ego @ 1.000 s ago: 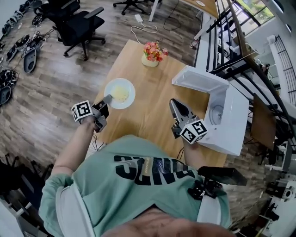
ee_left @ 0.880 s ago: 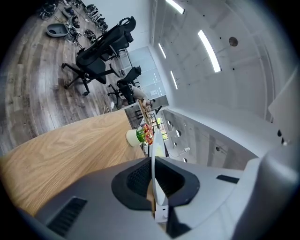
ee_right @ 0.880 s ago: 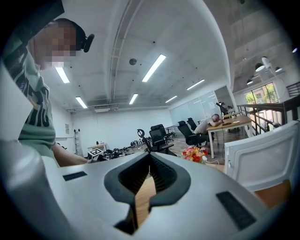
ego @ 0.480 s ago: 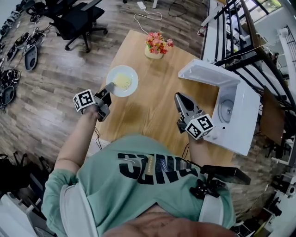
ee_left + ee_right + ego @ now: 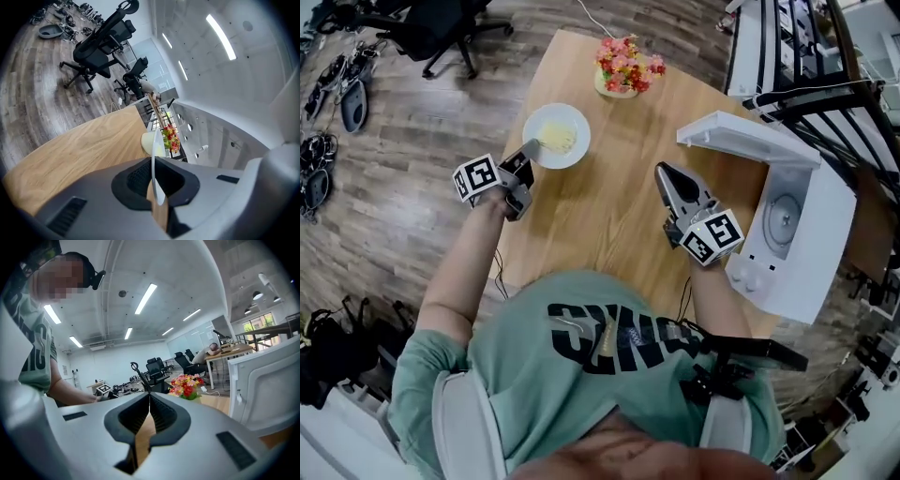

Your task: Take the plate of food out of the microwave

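Holding the plate: the near rim of the plate is pinched by the left tool, and in the left gripper view the thin white edge is clamped between its jaws
Plate position: the plate is seen outside the microwave, over the far left part of the wooden tabletop and well apart from the microwave; whether it is resting on the wood cannot be told
Food: a pale yellow heap of food is carried in the middle of the plate
Right tool: the right tool is held over the tabletop near the microwave, its jaws pressed together with nothing caught between them
Microwave: the white body is placed at the right edge of the tabletop, its door is swung open and the round turntable inside is exposed
Flowers: a pot of red and yellow flowers is set at the far edge, beyond the plate
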The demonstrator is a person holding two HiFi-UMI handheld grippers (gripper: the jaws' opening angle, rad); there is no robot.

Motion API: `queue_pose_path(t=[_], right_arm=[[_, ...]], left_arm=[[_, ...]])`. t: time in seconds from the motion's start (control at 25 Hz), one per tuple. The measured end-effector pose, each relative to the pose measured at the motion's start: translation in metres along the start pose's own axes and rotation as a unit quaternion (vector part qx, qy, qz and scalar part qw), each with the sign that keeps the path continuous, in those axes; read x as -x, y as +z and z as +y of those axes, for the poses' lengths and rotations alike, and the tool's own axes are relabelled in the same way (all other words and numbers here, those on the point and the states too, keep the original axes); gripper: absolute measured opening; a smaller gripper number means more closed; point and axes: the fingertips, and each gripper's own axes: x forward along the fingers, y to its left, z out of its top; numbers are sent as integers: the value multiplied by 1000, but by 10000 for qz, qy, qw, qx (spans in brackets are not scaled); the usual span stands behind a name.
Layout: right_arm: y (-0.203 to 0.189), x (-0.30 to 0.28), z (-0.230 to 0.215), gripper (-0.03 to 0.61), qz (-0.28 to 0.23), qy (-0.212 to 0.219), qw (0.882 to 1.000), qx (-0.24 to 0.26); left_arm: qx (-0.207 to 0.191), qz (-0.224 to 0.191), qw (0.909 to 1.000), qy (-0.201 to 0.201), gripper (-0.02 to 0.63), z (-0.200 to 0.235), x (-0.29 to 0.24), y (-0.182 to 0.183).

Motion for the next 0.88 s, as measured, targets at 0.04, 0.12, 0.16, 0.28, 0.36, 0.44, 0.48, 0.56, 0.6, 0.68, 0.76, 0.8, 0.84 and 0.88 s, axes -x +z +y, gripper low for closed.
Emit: queue_pose_path(t=[0.04,0.12,0.16,0.28,0.36,0.44,0.48,0.56,0.6,0.68,0.76,0.8,0.84,0.88], right_arm=[[-5,-5,-3,6,23,20,10000,-32],[-17,-14,-7,6,94,72,9998,-141],[-23,-18,-9,6,132,97,9997,-194],[-36,-30,-16,6,204,165,9993,-266],[-40,-37,-20,6,228,170,9992,-290],[-42,-43,-25,6,231,177,9991,-300],[-44,-46,-27,6,233,188,9991,-304],[-49,-48,-31,6,258,206,9989,-335],[-52,-49,-32,6,275,206,9987,-364],[-57,-50,-34,6,299,198,9984,-427],[-61,-51,-36,6,304,198,9982,-478],[-63,-51,-36,6,306,202,9981,-496],[-64,-51,-36,6,307,205,9980,-510],[-65,-51,-36,6,307,205,9980,-522]], left_arm=[[6,42,10000,36,17,5,-7,0],[43,125,9998,137,17,18,-18,-2],[61,154,9997,176,17,24,-23,-3],[55,200,9996,213,17,35,-39,-2],[47,235,9994,232,17,42,-48,-1],[49,265,9993,247,17,48,-56,1],[55,276,9993,255,17,50,-60,1],[74,296,9991,294,17,56,-65,1],[79,310,9990,321,17,58,-67,1],[80,350,9986,377,17,62,-70,0],[67,404,9982,430,17,65,-72,-2],[58,432,9980,454,17,66,-73,-3],[49,458,9978,477,17,67,-74,-4],[37,480,9976,501,17,68,-74,-5]])
